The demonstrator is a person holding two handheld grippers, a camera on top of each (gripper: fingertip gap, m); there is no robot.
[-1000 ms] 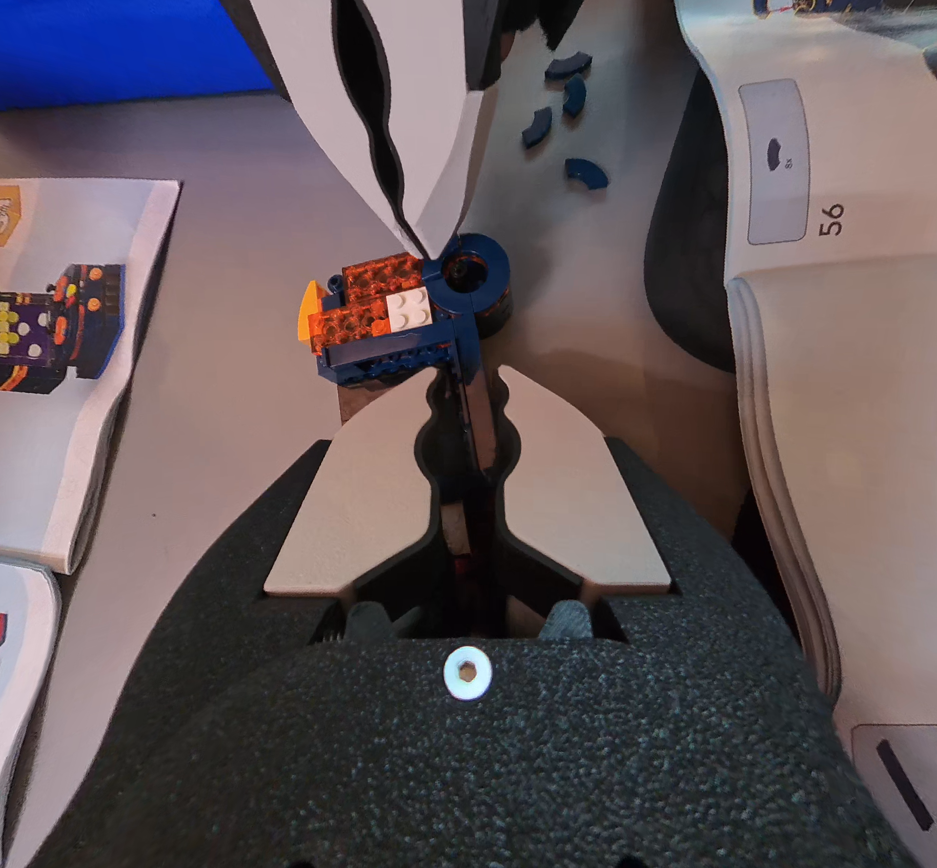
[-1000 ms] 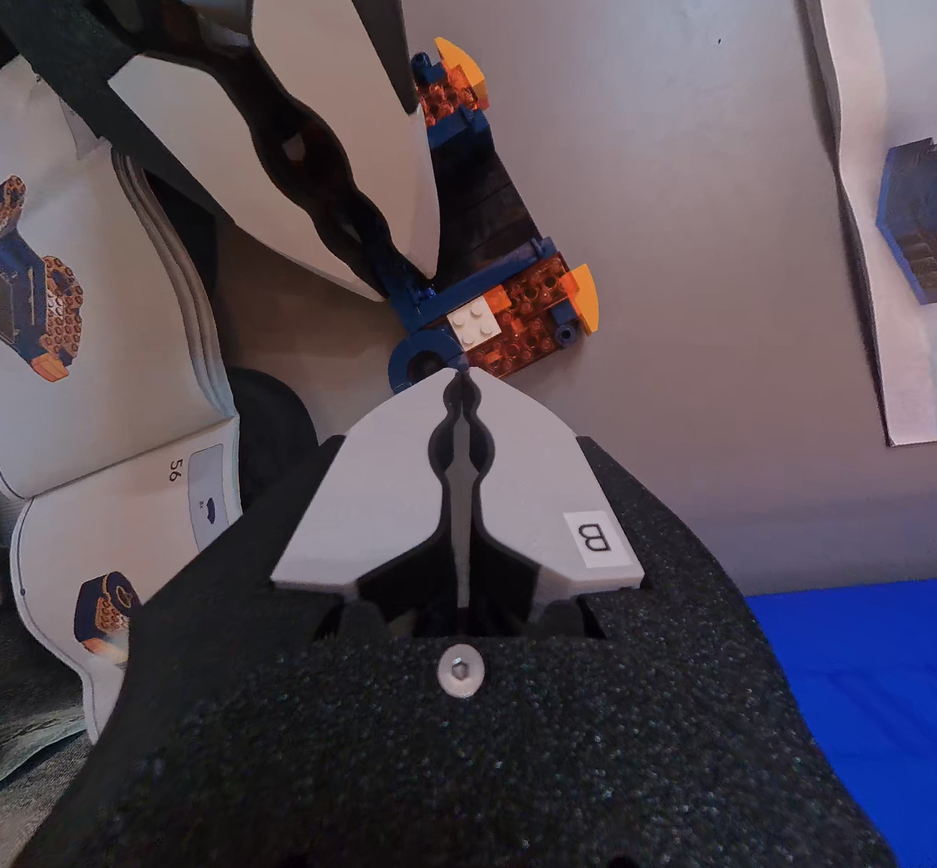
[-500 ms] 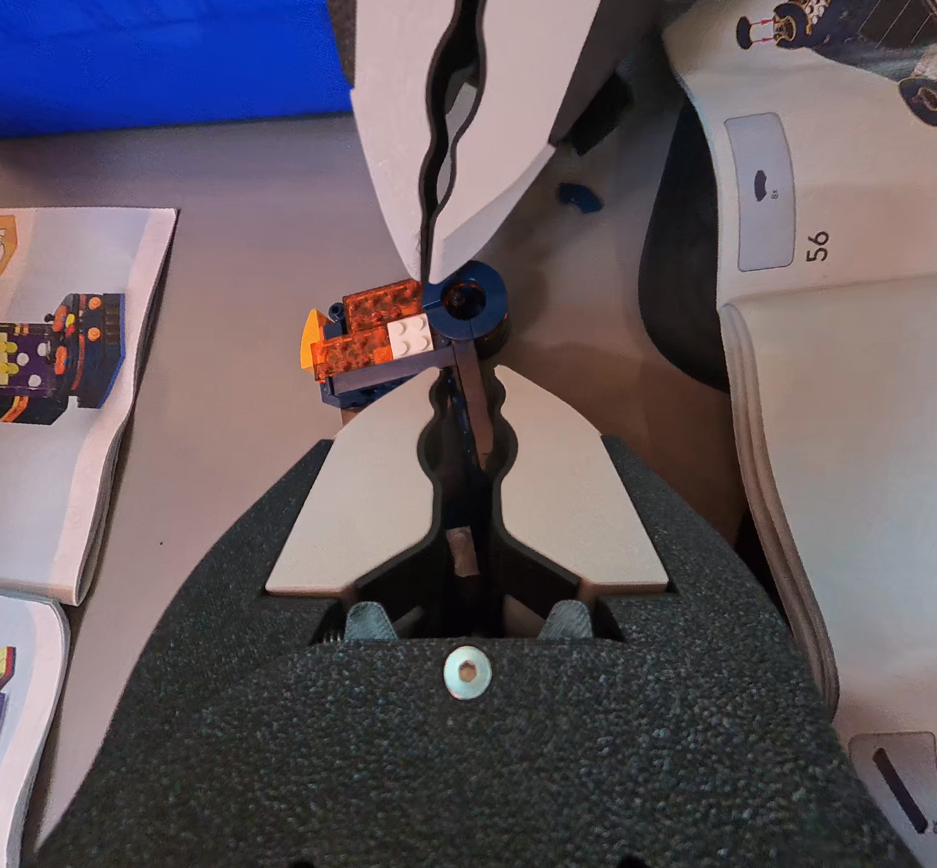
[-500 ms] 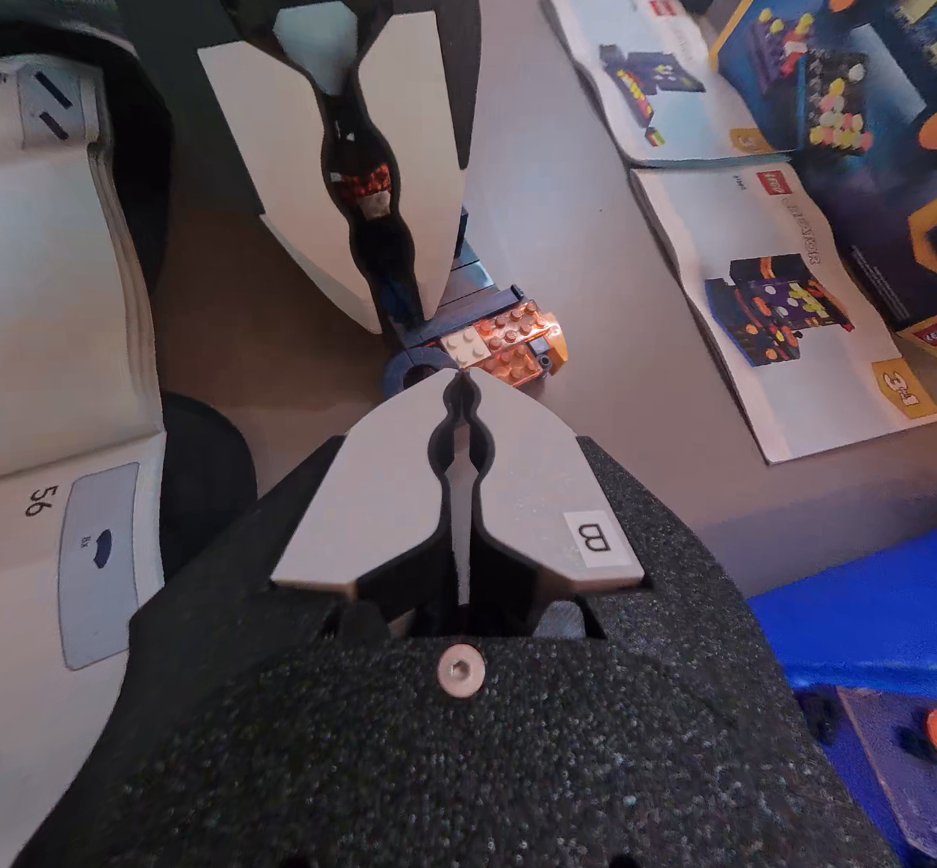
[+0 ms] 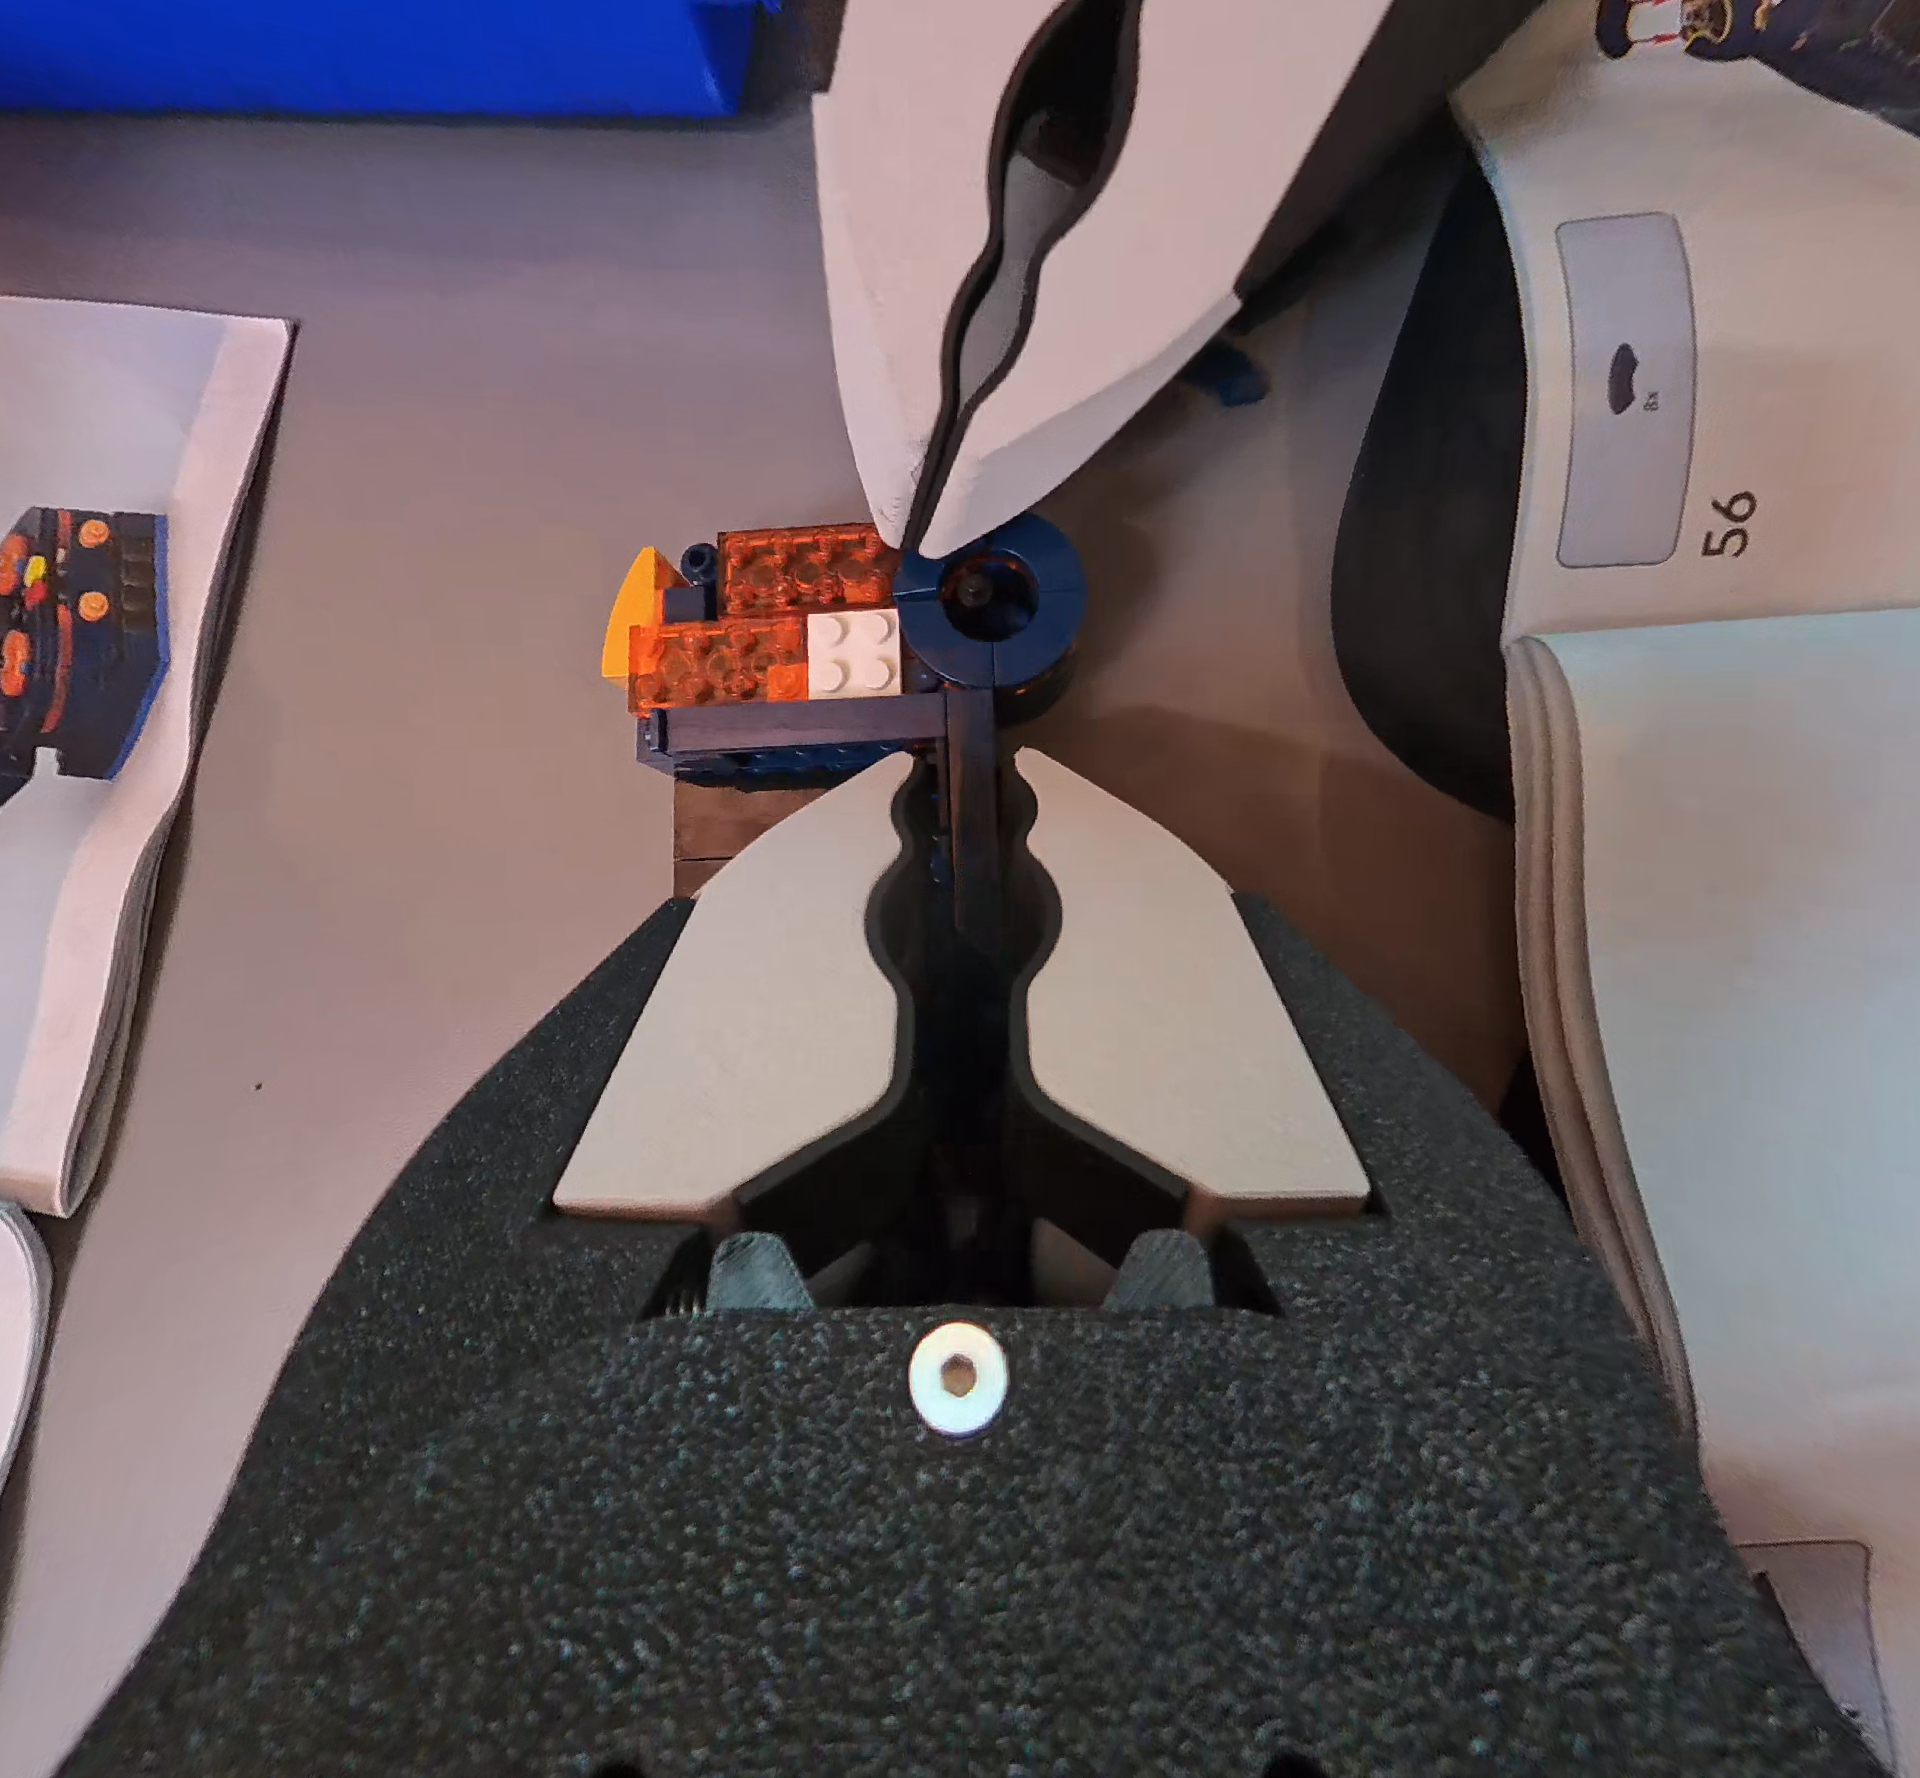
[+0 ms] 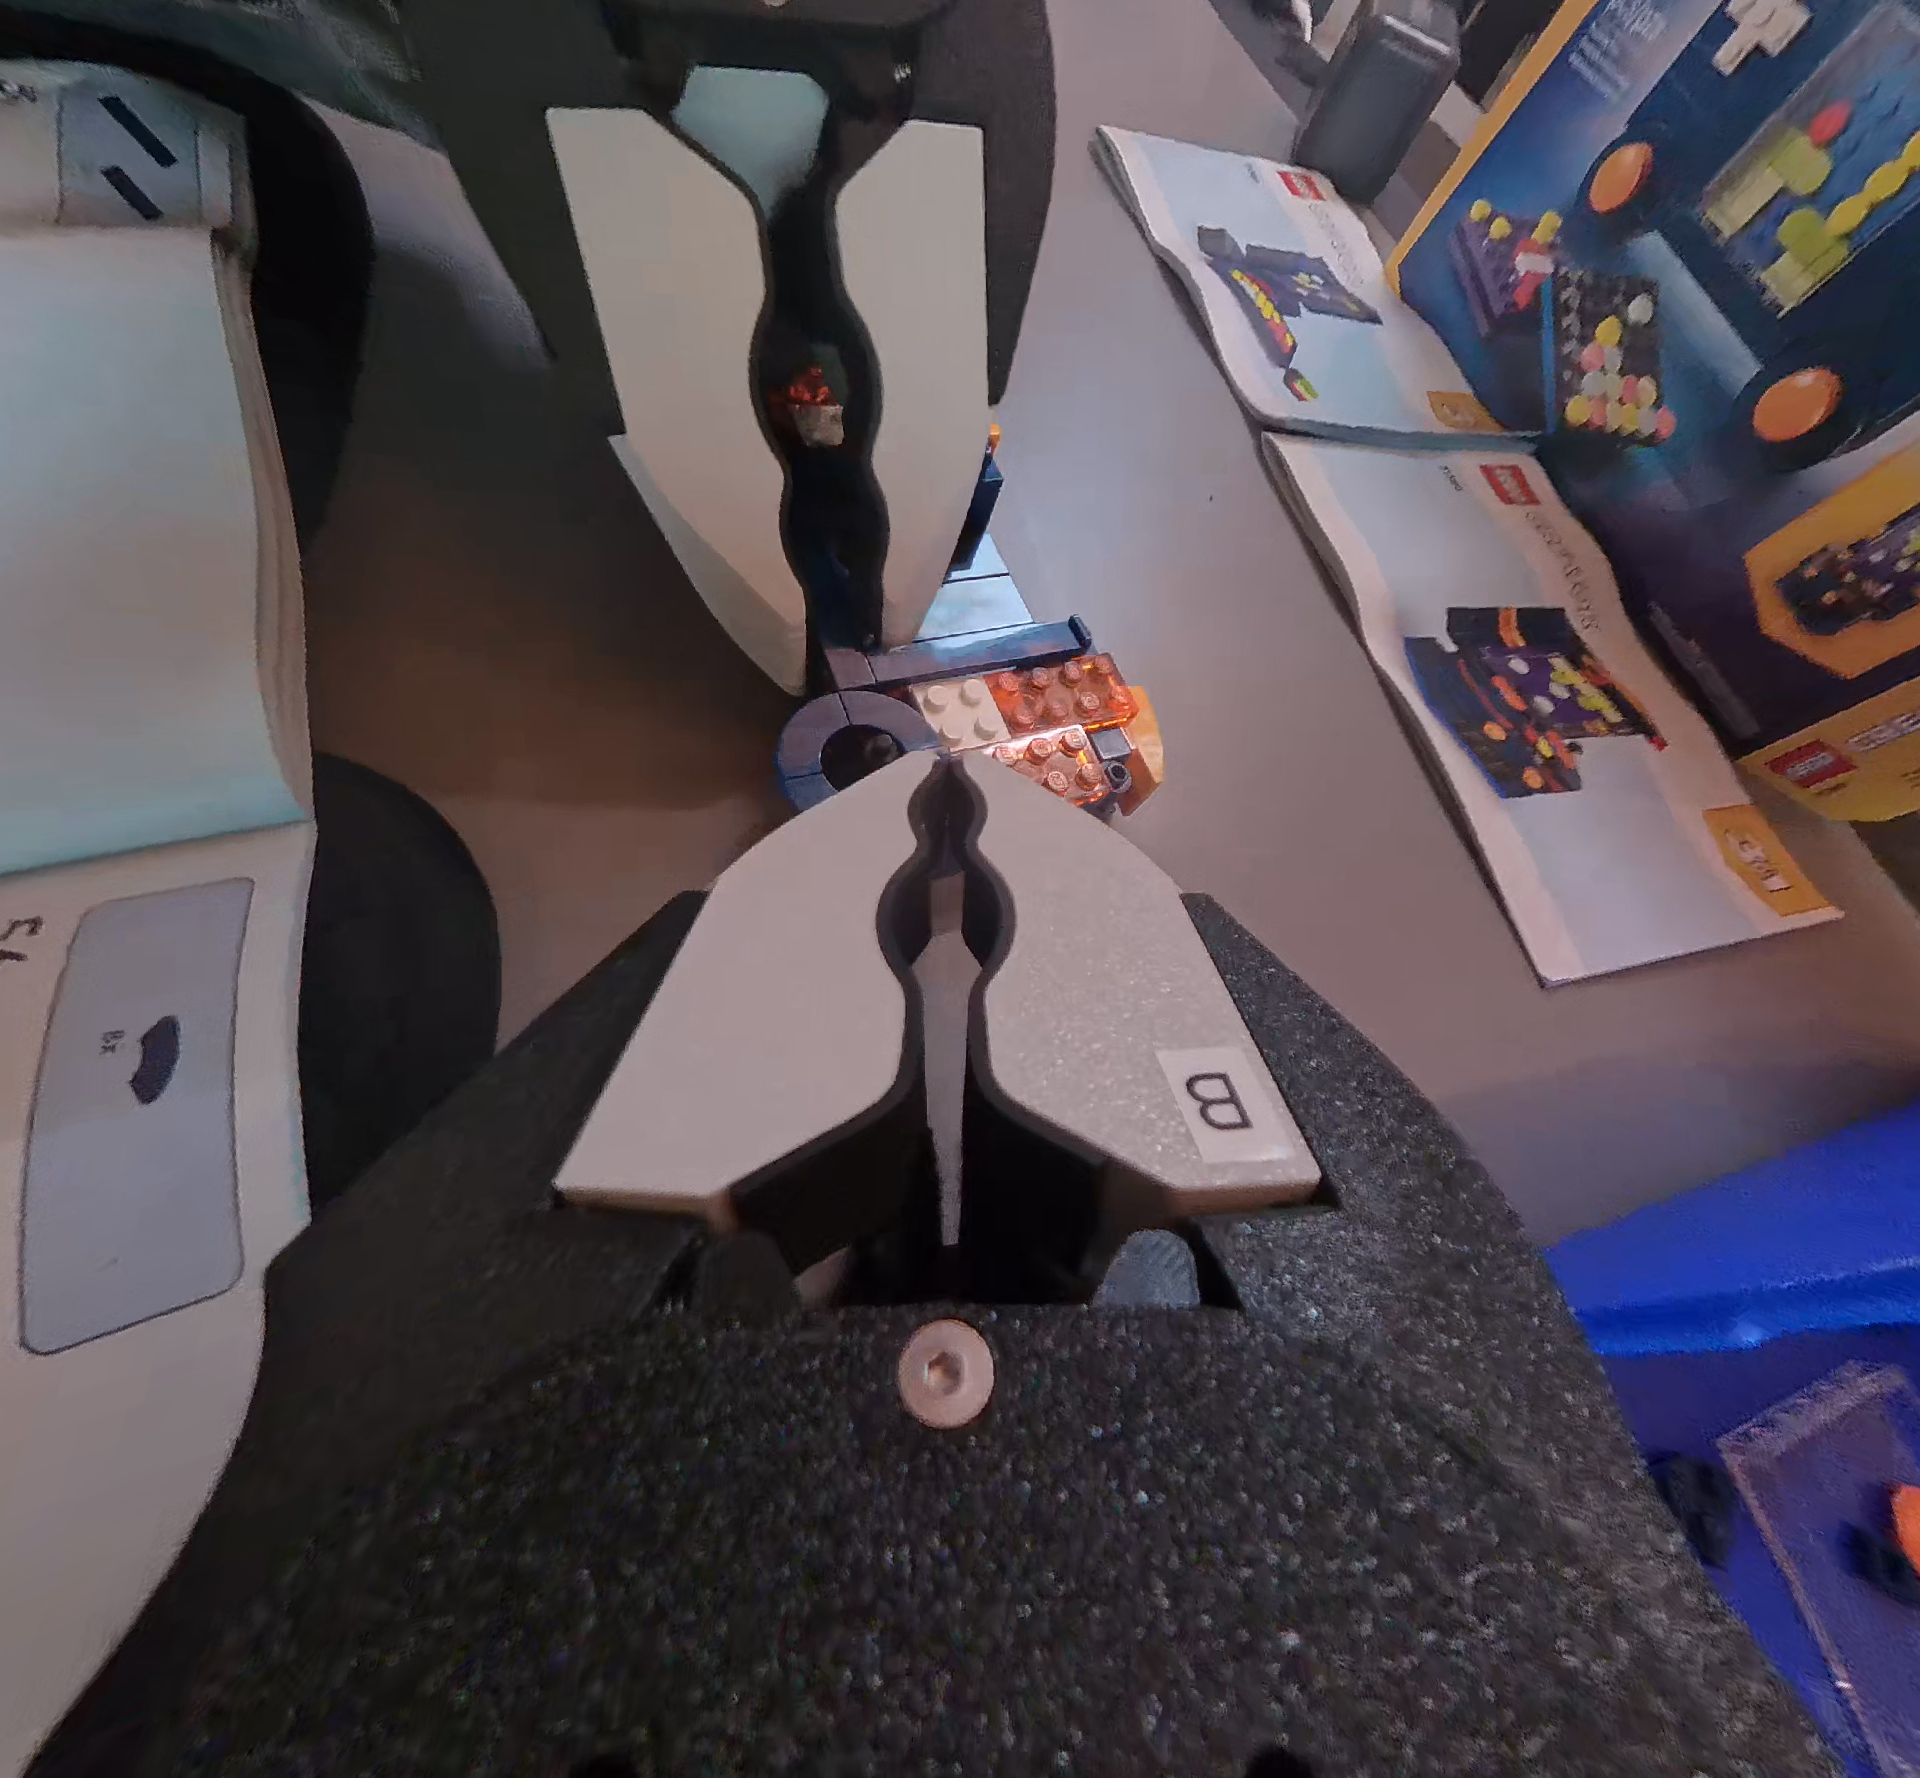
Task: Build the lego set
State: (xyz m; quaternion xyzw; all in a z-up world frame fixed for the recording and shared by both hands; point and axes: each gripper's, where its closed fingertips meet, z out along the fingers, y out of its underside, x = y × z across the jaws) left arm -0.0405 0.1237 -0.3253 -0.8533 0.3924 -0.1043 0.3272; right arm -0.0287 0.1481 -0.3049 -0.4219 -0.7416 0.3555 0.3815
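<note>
The part-built lego model (image 5: pixel 831 648), dark blue plates topped with clear orange studded bricks, a small white brick and a yellow-orange wedge at its far end, sits low over the grey worktop (image 5: pixel 436 502), between the two grippers; the left gripper (image 5: pixel 961 835) has its fingers (image 5: pixel 800 980) pinching a thin dark blue plate that sticks out from the model, which I judge is meant to brace the model against a push from above; the right gripper (image 6: pixel 948 772) has its fingers (image 6: pixel 790 1022) pressed together with nothing between them, the joined tips resting on the rim of the dark blue ring of curved pieces (image 5: pixel 992 590) at the model's corner, probably to press those pieces home rather than to carry anything; the open white instruction booklet (image 5: pixel 1714 793) lies just beside the model, its page within sight for checking the step; one loose dark blue piece (image 5: pixel 1231 372) lies on the worktop behind the right gripper, near enough for a later pick; two closed booklets (image 6: pixel 1538 689) and the blue lego boxes (image 6: pixel 1714 170) lie well apart, out of the working space
</note>
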